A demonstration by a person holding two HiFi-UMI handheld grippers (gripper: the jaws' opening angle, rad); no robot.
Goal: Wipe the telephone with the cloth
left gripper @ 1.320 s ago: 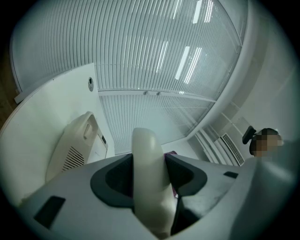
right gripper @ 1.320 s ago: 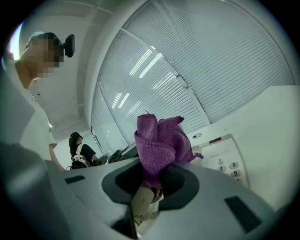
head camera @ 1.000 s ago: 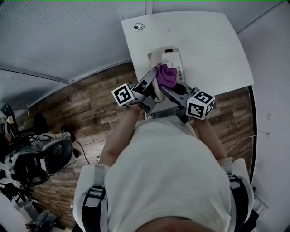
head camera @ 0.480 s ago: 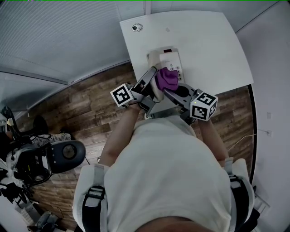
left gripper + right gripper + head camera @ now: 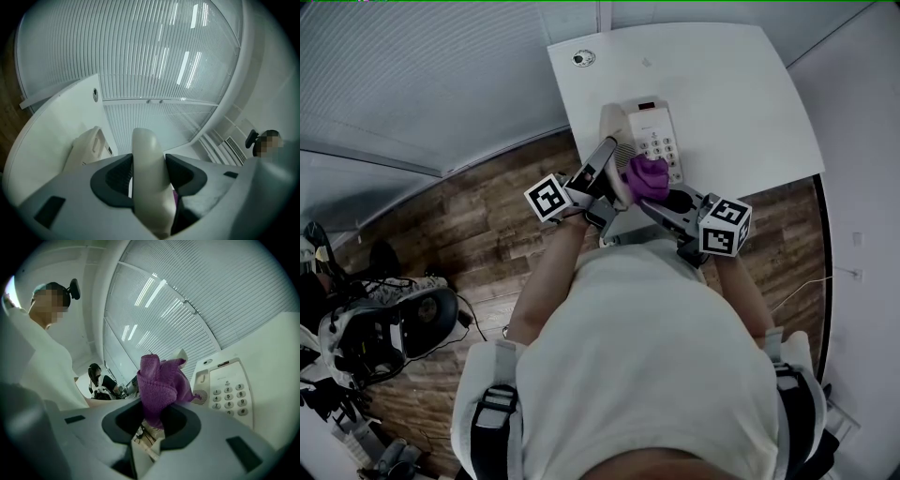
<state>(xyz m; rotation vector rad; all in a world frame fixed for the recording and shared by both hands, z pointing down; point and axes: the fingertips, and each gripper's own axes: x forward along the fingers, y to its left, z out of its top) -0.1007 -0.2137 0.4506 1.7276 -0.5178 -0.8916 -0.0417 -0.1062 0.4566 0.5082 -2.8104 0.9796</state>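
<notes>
While the left gripper (image 5: pixel 149 174) clamps both jaws on the cream handset (image 5: pixel 150 187), lifted off its cradle and held upright, the right gripper (image 5: pixel 157 420) pinches a bunched purple cloth (image 5: pixel 160 378) between its jaws.

Position: the telephone (image 5: pixel 654 137) sits on the white table (image 5: pixel 741 94), near the edge closest to the person. The handset is held just in front of it, above the table edge. In the head view the cloth (image 5: pixel 647 175) lies against or just beside the handset (image 5: pixel 616 178); I cannot confirm contact.

Progress (judgement): mid-task, working on the handset. The cloth is in hand and at the handset, so that part looks under way. The telephone body, cradle and keypad (image 5: pixel 228 397) stand uncovered with the cloth off them. No view shows which surfaces are already clean. Likely left to do: finish the handset, wipe the body if not yet done, set the handset back.

Writing: keypad numerals are visible in the right gripper view, barely legible. A small dark strip sits above the keys, unreadable. No brand seen.
</notes>
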